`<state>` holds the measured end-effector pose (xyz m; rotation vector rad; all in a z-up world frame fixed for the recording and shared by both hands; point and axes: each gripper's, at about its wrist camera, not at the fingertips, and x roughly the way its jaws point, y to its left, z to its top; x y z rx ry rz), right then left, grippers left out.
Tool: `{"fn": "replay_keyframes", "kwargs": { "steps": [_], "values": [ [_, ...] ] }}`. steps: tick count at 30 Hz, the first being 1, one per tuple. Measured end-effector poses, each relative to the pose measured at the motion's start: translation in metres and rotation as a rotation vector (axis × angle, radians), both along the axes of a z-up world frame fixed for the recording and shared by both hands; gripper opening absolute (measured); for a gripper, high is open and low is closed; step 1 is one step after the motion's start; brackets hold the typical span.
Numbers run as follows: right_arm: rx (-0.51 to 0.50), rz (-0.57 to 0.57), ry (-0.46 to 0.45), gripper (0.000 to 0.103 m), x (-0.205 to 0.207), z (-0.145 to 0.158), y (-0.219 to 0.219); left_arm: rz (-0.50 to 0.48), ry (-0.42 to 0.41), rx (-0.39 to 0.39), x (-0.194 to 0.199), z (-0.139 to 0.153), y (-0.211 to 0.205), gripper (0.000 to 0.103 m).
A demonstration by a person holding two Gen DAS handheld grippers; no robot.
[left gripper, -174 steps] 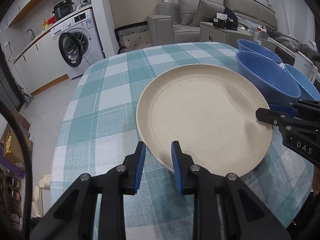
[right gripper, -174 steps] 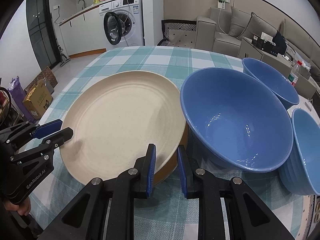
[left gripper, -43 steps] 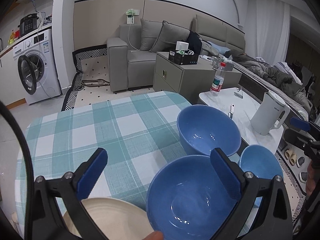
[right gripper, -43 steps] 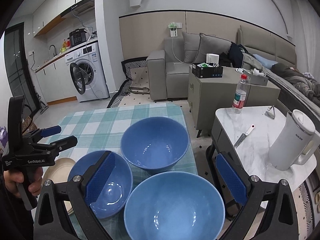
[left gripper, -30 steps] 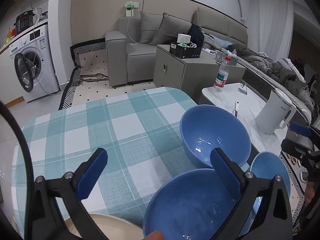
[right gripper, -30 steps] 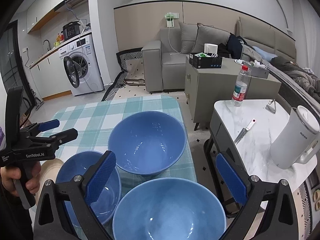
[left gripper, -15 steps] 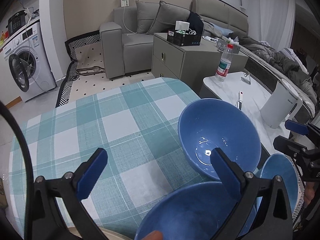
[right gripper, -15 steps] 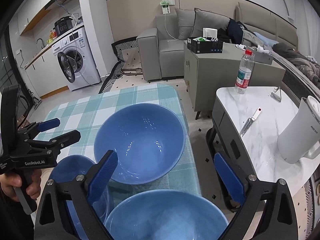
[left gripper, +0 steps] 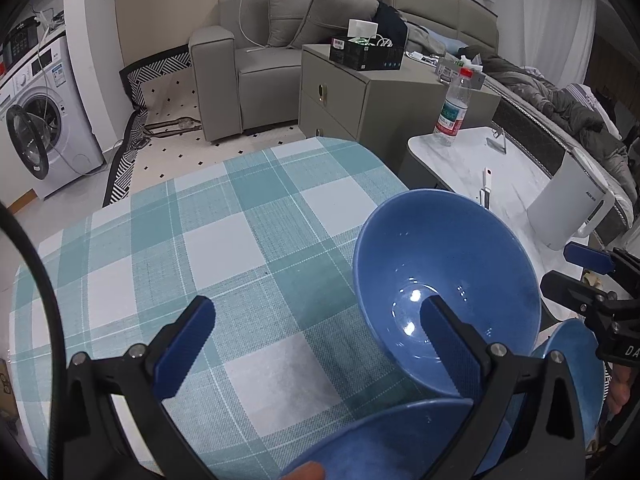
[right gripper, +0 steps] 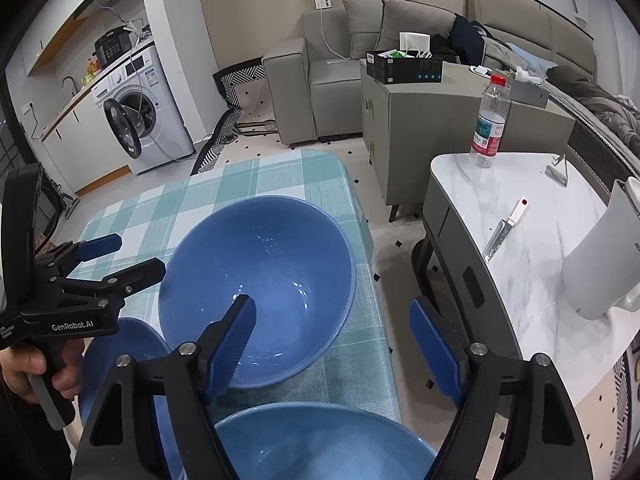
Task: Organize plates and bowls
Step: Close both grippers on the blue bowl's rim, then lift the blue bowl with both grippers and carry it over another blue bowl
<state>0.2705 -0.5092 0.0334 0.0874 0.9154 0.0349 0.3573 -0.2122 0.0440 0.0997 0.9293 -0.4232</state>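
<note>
Blue bowls, mouths up, empty, on the checked table (left gripper: pixel 256 240).
Far bowl (right gripper: pixel 256 280) beyond both near bowls; right tongs (right gripper: pixel 332 344) closing, left tongs (left gripper: pixel 316 344) spread, both empty.

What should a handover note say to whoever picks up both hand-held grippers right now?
Left hand-held gripper: open, empty, over the teal checked tablecloth.
Right hand-held gripper: jaws just been closing, nothing pinched; they straddle the near right rim of the far large glossy blue bowl.
Two more blue bowls: one at the near edge, one near left, all apart on the cloth.
Done: nothing stacked that shows here.
Left: nest the bowls; the plate is out of view.
</note>
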Motion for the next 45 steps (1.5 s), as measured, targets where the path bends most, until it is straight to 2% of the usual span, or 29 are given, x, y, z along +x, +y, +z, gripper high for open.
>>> {"fn": "replay_keyframes", "kwargs": {
  "steps": [6, 11, 14, 19, 21, 25, 31, 35, 45],
  "values": [
    [0.024, -0.005, 0.039, 0.07, 0.012, -0.012, -0.007, -0.054, 0.025, 0.044, 0.004, -0.009, -0.014, 0.09],
    [0.039, -0.013, 0.07, 0.062, 0.02, -0.022, -0.011, -0.077, 0.017, 0.065, 0.006, -0.013, -0.022, 0.086],
    [0.036, -0.004, 0.086, 0.056, 0.023, -0.028, -0.01, -0.092, 0.025, 0.066, 0.007, -0.014, -0.026, 0.077],
    [0.037, 0.006, 0.096, 0.049, 0.025, -0.033, -0.01, -0.095, 0.063, 0.06, 0.011, -0.022, -0.027, 0.052],
    [0.039, 0.009, 0.098, 0.041, 0.025, -0.035, -0.01, -0.101, 0.08, 0.051, 0.012, -0.026, -0.027, 0.043],
    [0.034, 0.017, 0.101, 0.033, 0.025, -0.038, -0.009, -0.124, 0.096, 0.039, 0.01, -0.028, -0.029, 0.033],
    [0.028, 0.031, 0.093, 0.021, 0.023, -0.037, -0.006, -0.158, 0.092, 0.066, 0.004, -0.025, -0.039, 0.019],
    [0.013, 0.034, 0.087, 0.017, 0.022, -0.036, -0.003, -0.165, 0.075, 0.084, 0.001, -0.024, -0.042, 0.017],
    [0.017, 0.017, 0.069, 0.016, 0.018, -0.029, -0.004, -0.155, 0.05, 0.072, 0.0, -0.018, -0.043, 0.016]
  ]
}}
